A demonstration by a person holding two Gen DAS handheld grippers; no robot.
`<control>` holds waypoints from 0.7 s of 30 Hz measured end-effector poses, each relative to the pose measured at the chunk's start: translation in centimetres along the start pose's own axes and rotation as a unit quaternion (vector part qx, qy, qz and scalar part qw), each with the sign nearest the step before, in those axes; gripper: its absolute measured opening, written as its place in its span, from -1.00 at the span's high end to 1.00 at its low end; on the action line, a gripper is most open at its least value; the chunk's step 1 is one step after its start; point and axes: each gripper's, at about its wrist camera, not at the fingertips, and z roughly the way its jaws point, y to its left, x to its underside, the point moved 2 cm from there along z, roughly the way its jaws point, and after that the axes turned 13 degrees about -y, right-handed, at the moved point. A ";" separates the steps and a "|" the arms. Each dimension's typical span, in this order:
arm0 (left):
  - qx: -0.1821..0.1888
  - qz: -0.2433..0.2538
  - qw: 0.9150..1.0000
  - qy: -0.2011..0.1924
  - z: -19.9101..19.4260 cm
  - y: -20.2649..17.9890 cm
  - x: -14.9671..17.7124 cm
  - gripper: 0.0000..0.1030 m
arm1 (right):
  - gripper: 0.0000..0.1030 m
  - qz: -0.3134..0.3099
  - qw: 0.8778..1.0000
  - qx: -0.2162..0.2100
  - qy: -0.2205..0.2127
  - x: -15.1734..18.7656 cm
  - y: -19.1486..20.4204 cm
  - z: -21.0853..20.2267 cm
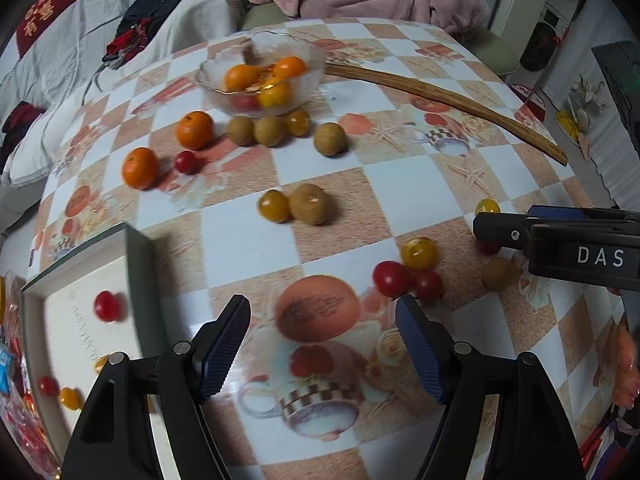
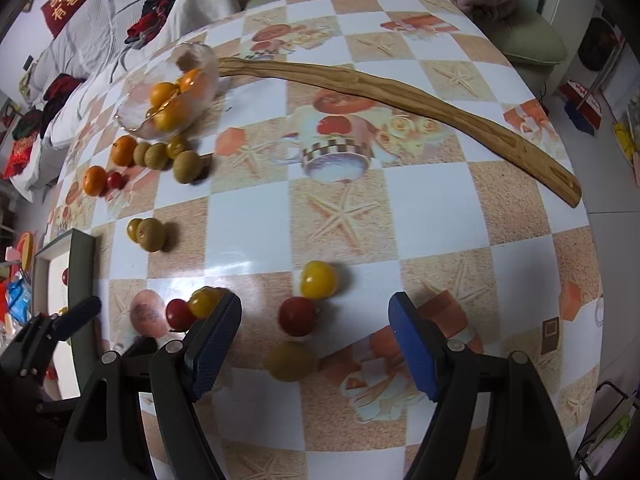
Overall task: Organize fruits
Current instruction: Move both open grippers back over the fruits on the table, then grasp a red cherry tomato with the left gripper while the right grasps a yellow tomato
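"DAS" on right hand-held gripper [image 1: 486,226]

The tray [image 1: 138,280] is cut off at the left edge.

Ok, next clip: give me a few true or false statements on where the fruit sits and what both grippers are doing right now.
1. Both grippers hold nothing. True: the left gripper and the right gripper are open with no fruit between their fingers.
2. The glass bowl is empty. False: it holds several orange fruits.
3. A red tomato lies in the white tray. True.
4. The wooden stick lies inside the tray. False: it lies on the table, one end by the bowl.
5. A red tomato lies ahead of the right gripper, between the lines of its fingers. True.
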 end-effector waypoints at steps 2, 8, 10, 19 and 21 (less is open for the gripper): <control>0.005 0.002 1.000 0.000 0.7 -0.5 -0.1 -0.48 | -0.54 0.001 1.000 -0.002 0.001 -0.1 -0.3 0.3; 0.015 0.011 1.000 -0.001 1.9 -1.4 -0.7 -0.48 | -0.22 0.003 1.000 -0.010 0.006 -0.5 -0.6 1.4; 0.017 0.014 1.000 -0.002 2.2 -1.6 -1.0 -0.48 | -0.09 0.003 1.000 -0.012 0.010 -0.6 -0.5 1.8; 0.023 0.013 1.000 -0.003 2.8 -2.3 -1.6 0.21 | 0.53 -0.021 1.000 -0.017 0.013 -0.7 0.2 2.1; 0.028 0.010 0.999 0.016 3.2 -2.1 -1.0 0.42 | 0.53 -0.014 1.000 -0.023 0.014 -0.7 0.0 1.9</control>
